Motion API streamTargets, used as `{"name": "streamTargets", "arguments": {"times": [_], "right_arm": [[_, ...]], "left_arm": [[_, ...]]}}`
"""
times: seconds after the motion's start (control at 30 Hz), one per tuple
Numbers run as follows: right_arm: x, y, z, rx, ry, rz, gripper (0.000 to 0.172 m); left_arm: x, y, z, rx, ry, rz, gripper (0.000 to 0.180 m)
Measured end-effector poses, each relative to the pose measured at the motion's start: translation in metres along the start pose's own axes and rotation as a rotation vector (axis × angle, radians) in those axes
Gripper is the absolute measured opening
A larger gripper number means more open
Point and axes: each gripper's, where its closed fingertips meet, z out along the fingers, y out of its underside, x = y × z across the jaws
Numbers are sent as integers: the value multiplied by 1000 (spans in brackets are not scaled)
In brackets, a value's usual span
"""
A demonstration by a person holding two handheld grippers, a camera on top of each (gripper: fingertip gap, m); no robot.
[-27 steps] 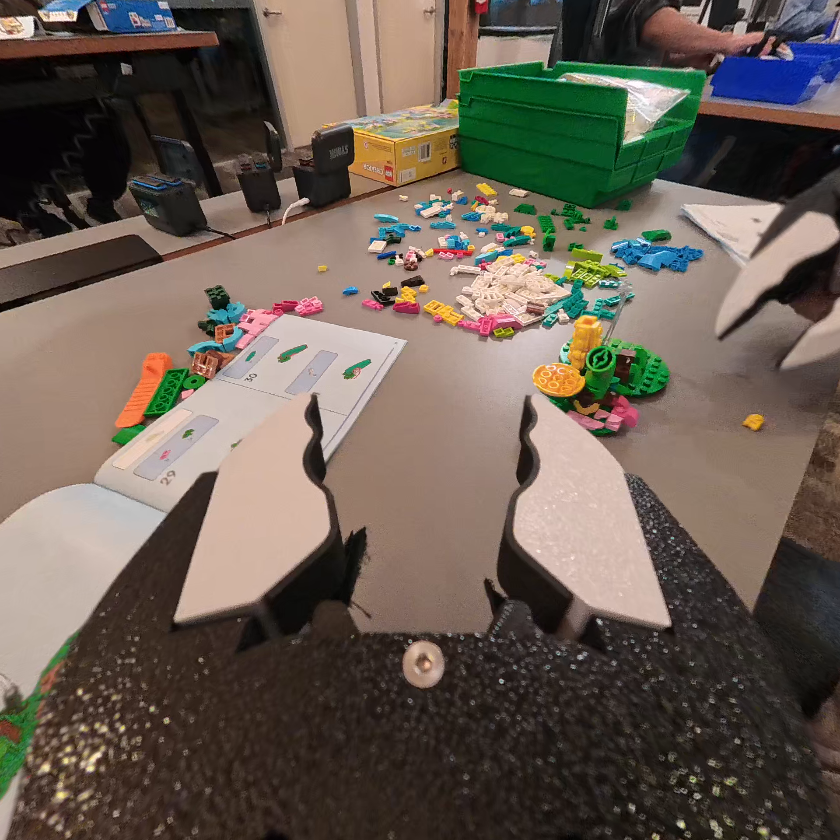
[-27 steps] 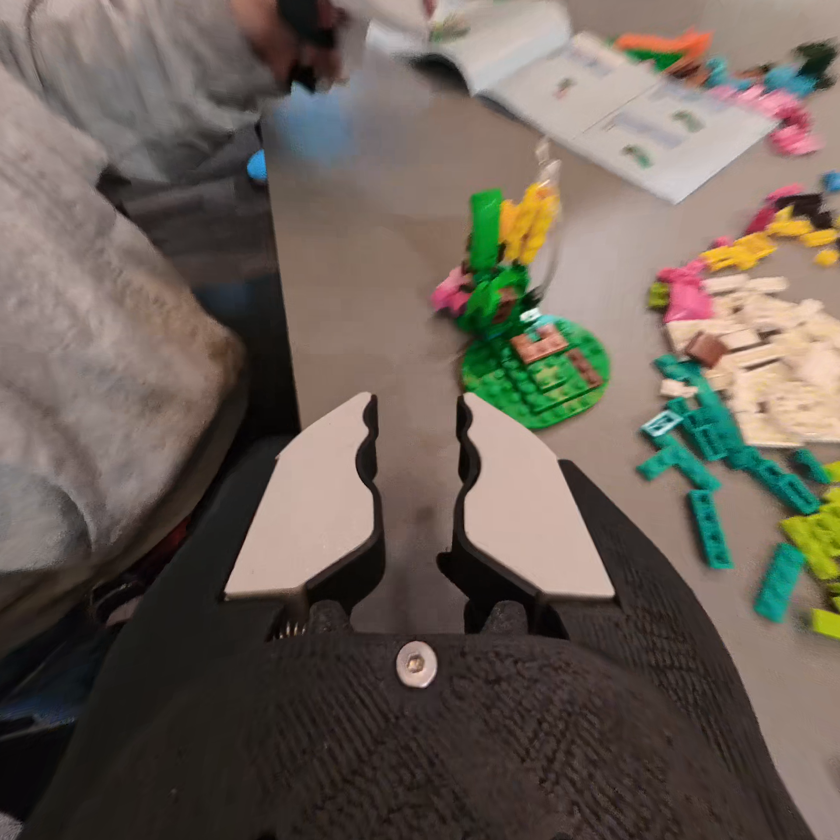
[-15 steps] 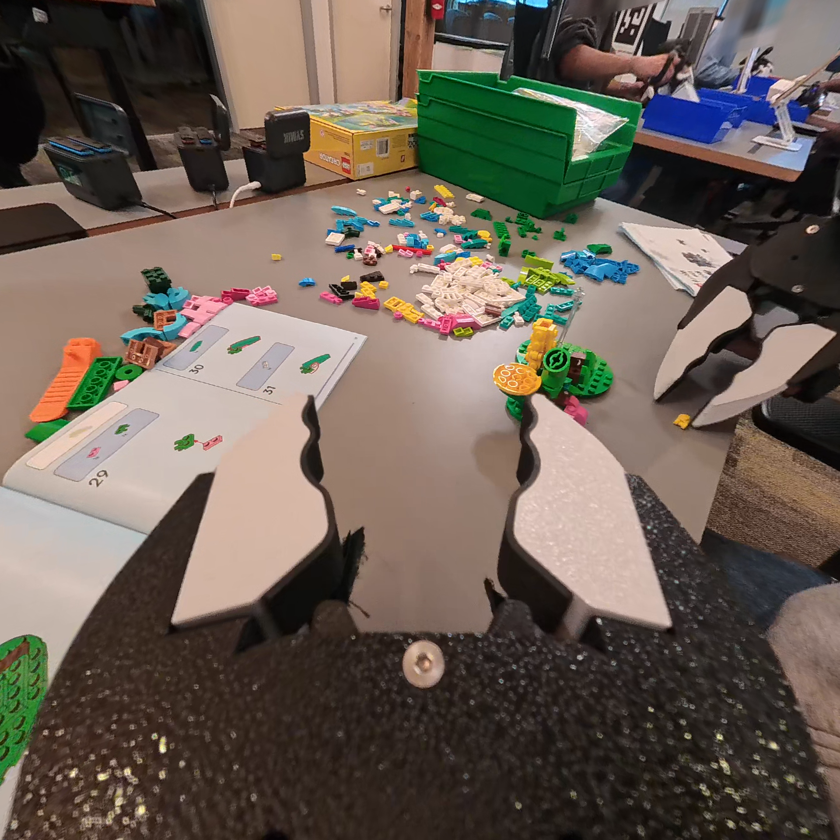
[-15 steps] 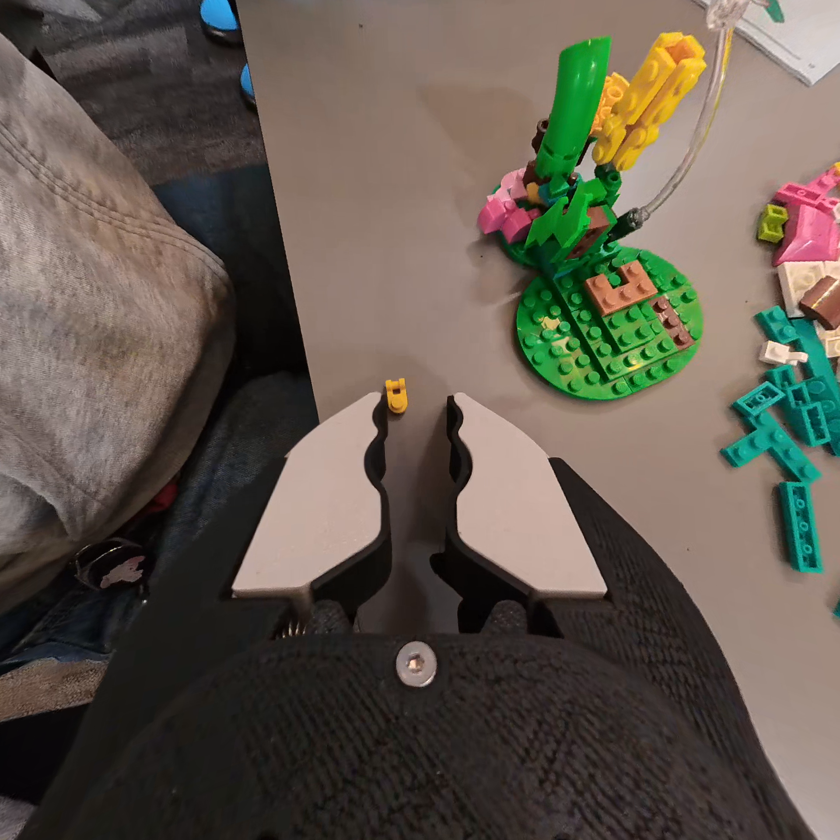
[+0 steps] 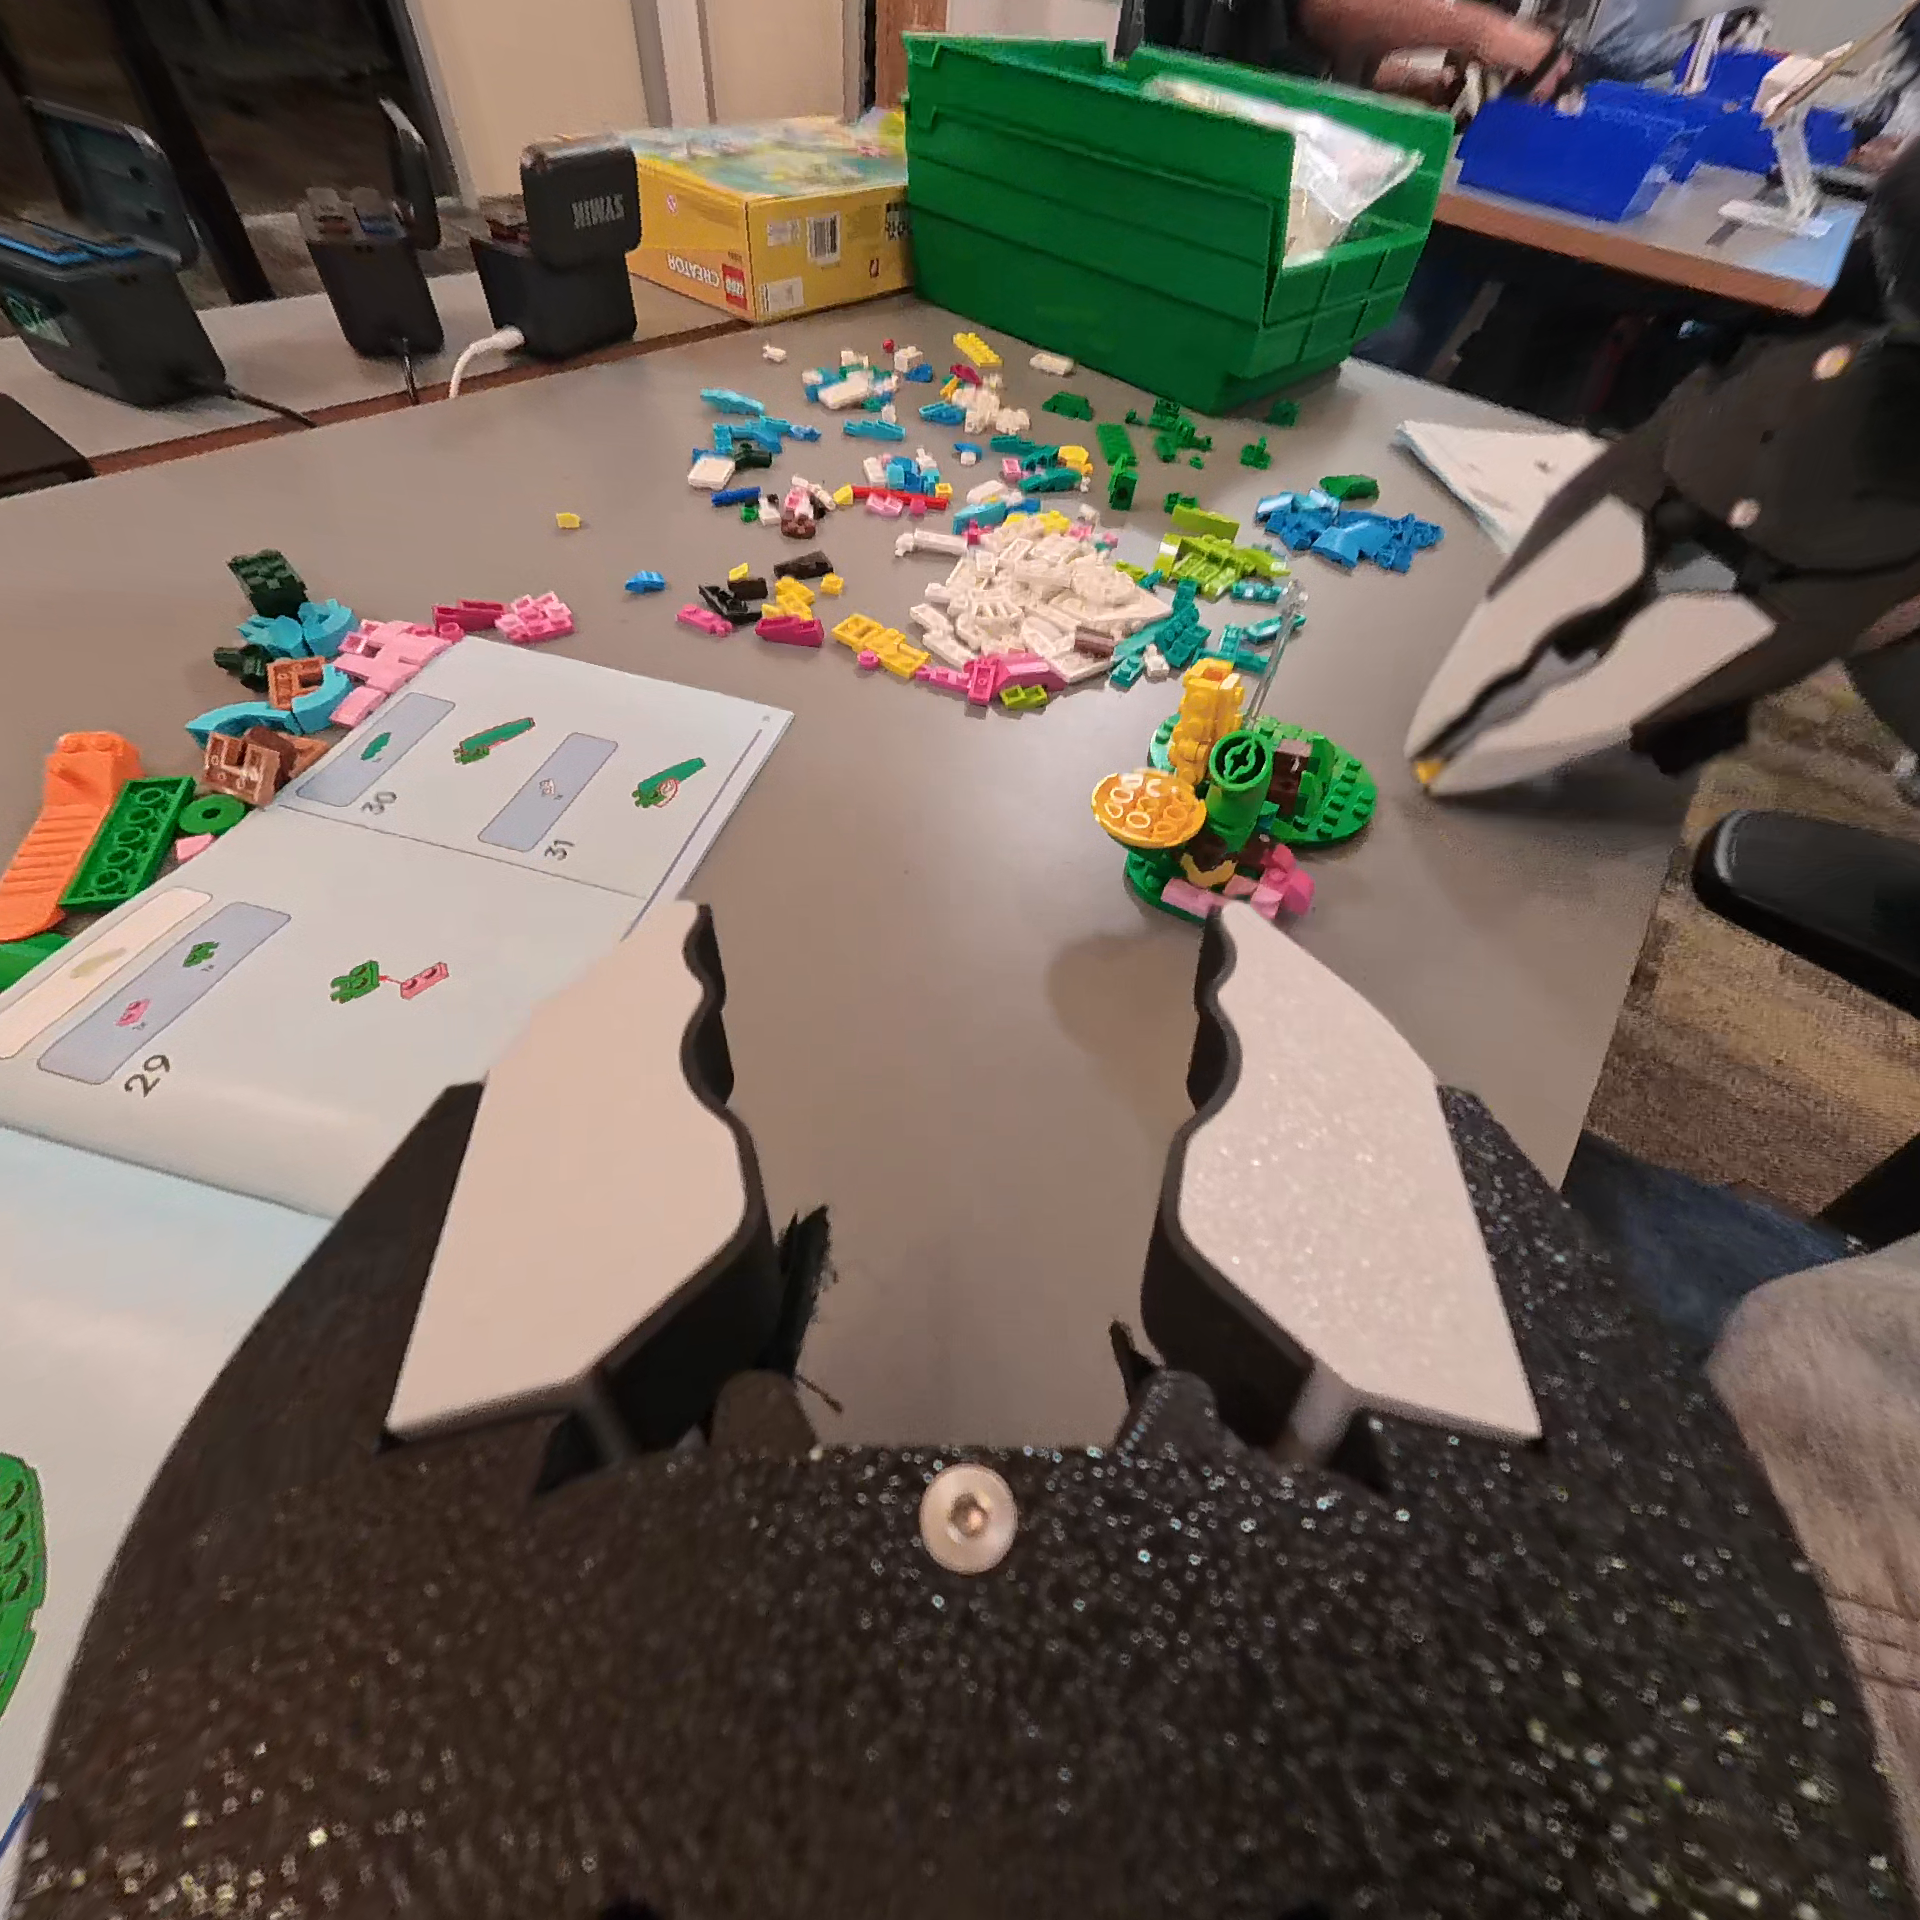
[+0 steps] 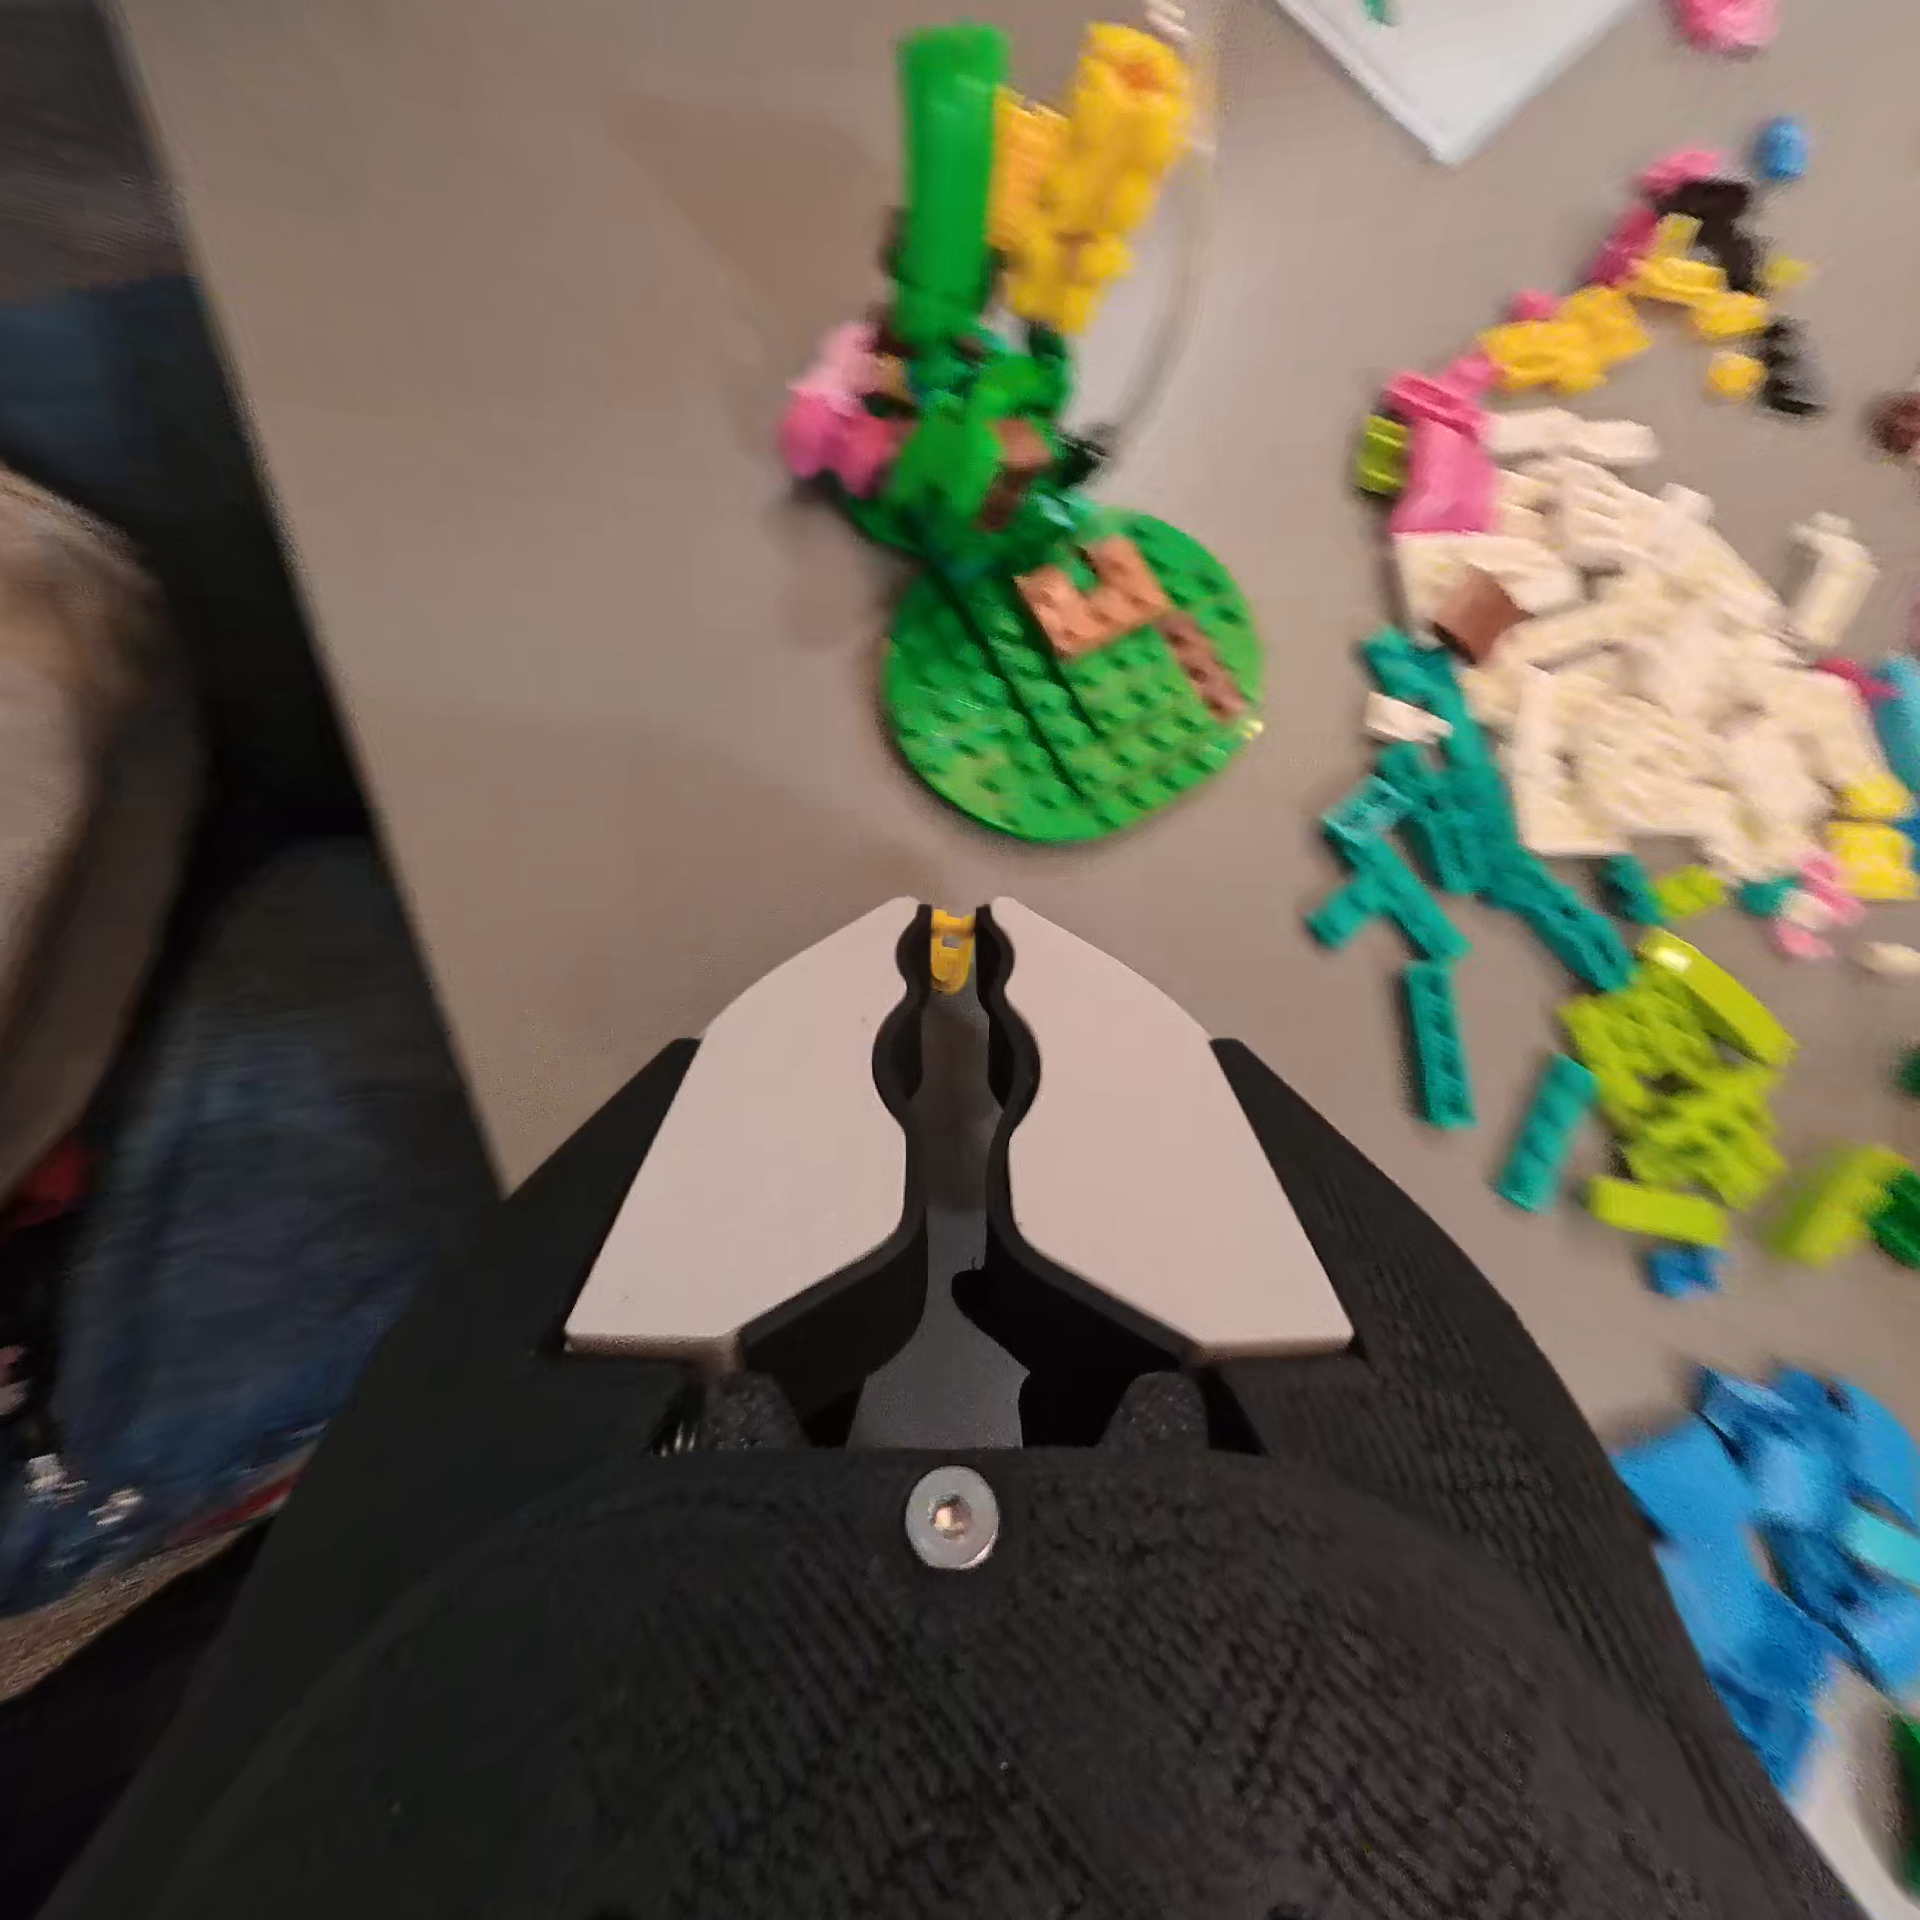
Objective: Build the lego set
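Note:
My right gripper point(image 6: 948, 920) is shut on a small yellow brick piece point(image 6: 949, 951) pinched at its fingertips, just in front of the round green baseplate point(image 6: 1070, 717) of a brick plant model point(image 6: 966, 343). In the left wrist view the right gripper point(image 5: 1439, 764) shows at the right near the table edge, with the yellow piece point(image 5: 1427, 770) at its tips. My left gripper point(image 5: 951, 935) is open and empty over bare table, with the plant model point(image 5: 1226, 800) just ahead to the right and an open instruction booklet point(image 5: 343, 904) to the left.
Loose bricks lie in heaps: white point(image 5: 1029, 603), teal point(image 6: 1455, 852), lime point(image 6: 1683, 1101), blue point(image 5: 1340, 530), pink and turquoise point(image 5: 343, 655). An orange brick separator point(image 5: 62, 831) lies far left. A green bin point(image 5: 1153, 197) and yellow box point(image 5: 769, 229) stand at the back. The table edge point(image 5: 1621, 997) is at the right. There is about 25 cm between the tips of the two grippers.
My right gripper moved up to the small yellow piece near the table edge and shut on it. The left gripper stayed open and shifted only slightly.

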Motion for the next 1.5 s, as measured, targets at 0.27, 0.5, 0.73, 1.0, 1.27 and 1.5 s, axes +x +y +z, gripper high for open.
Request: {"name": "streamTargets", "arguments": {"times": [0.27,0.5,0.73,1.0,1.27,1.5], "right_arm": [[57,29,-9,-65,155,126,6],[44,6,-17,46,85,175,37],[16,-14,12,49,-106,224,60],[14,-29,34,0,-114,202,62],[-13,-74,66,25,-182,134,62],[3,-102,69,132,-239,26,61]], "left_arm": [[16,28,18,-202,45,44,114],[24,17,31,-165,79,41,122],[30,10,26,-135,133,20,122],[31,12,17,-107,132,9,122],[30,14,6,-27,62,120,133],[18,14,-3,26,107,123,133]]}}
